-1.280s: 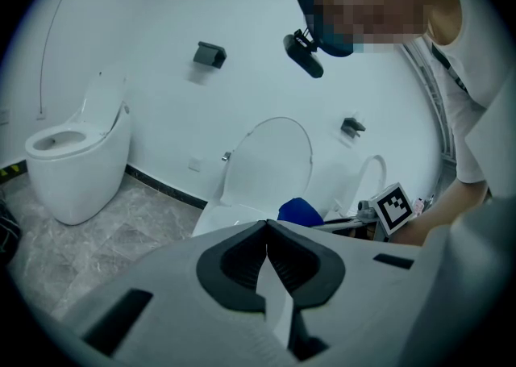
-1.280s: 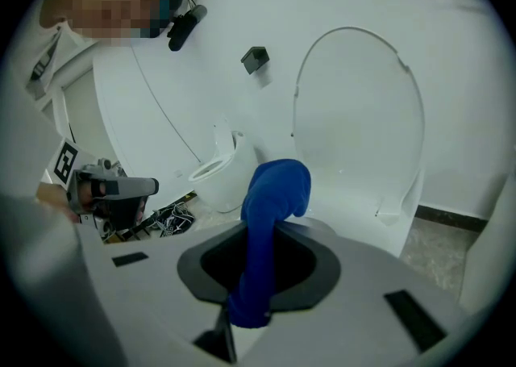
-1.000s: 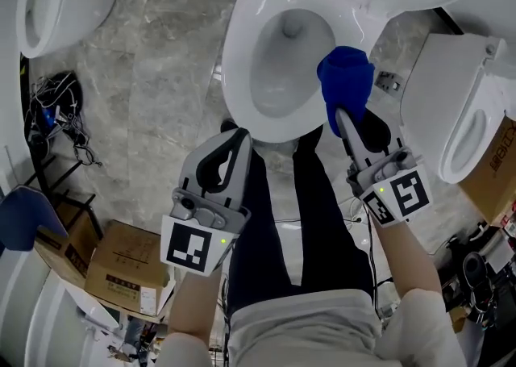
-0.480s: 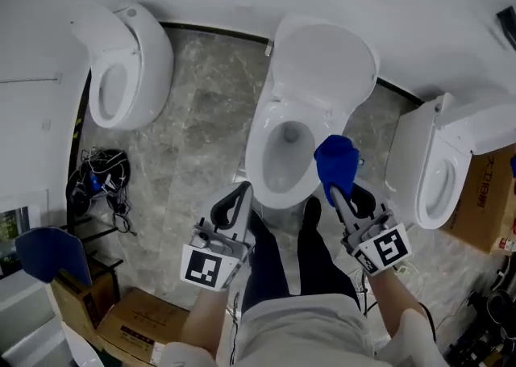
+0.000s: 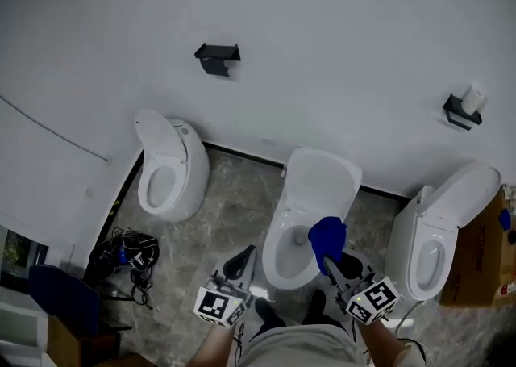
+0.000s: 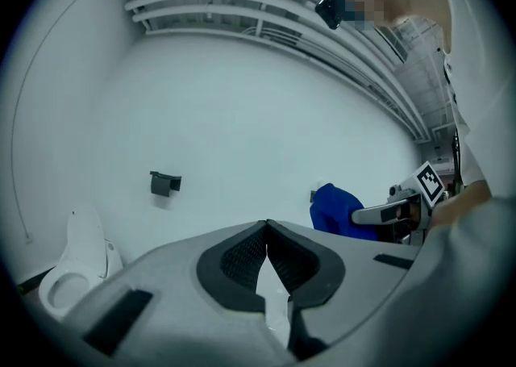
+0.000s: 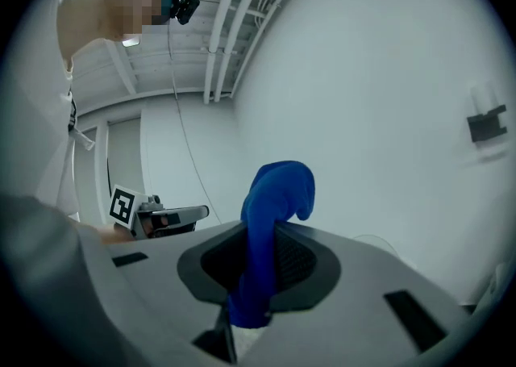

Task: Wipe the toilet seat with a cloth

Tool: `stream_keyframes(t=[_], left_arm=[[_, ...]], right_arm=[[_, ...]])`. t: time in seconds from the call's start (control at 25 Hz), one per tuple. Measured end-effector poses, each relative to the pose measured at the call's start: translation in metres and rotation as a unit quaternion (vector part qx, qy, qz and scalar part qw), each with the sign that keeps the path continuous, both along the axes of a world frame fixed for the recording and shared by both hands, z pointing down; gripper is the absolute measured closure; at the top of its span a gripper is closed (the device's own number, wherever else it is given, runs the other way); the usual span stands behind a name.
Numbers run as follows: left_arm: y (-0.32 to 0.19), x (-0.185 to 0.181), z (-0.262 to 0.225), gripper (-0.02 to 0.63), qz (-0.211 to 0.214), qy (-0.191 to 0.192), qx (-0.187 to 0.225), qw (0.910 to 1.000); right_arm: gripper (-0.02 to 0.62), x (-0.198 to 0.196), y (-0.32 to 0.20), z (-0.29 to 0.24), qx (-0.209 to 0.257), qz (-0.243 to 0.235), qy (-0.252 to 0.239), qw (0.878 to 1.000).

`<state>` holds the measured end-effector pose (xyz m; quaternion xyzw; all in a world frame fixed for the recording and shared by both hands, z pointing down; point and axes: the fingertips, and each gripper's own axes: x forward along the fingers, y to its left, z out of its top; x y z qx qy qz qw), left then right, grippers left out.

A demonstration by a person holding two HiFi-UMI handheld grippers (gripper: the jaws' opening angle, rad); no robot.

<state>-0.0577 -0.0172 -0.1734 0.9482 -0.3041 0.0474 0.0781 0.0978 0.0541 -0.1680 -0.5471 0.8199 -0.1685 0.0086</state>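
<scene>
Jaws of the right gripper [image 7: 260, 236] are clamped on a blue cloth [image 7: 278, 188], which stands up out of them. The left gripper's [image 6: 266, 228] jaws are pressed together with nothing between. Both hang above the middle toilet's seat [image 5: 272, 264], the cloth in the air. Beyond, its lid [image 5: 322, 184] stands open against the white wall [image 5: 322, 51].

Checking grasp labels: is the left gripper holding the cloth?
No, the left gripper is shut on nothing; the right gripper clamps the blue cloth.

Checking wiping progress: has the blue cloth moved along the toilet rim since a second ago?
No: the blue cloth still overlaps the middle toilet's right rim.
</scene>
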Motion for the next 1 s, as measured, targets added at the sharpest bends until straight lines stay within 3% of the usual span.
stream_keyframes(t=[0.24,0.52,0.64,0.76,1.0], left_arm=[[0.001,0.017,-0.013,0.598,-0.017,0.006,0.021,0.9996],[0.01,0.041,-0.016,0.598,-0.007,0.001,0.03,0.9995],[0.027,0.025,-0.048,0.598,0.0,0.008,0.038,0.9992],[0.038,0.011,-0.075,0.598,0.008,0.021,0.036,0.9991],[0.034,0.01,-0.063,0.598,0.017,0.015,0.025,0.9994]], right_arm=[[0.548,0.027,-0.007,-0.004,0.005,0.005,-0.051,0.999],[0.547,0.043,-0.004,-0.002,0.022,0.005,-0.06,0.998],[0.547,0.019,0.009,-0.04,0.034,-0.001,-0.073,0.997],[0.548,-0.004,0.019,-0.07,0.039,0.0,-0.054,0.998],[0.548,-0.01,0.012,-0.062,0.028,-0.002,-0.047,0.999]])
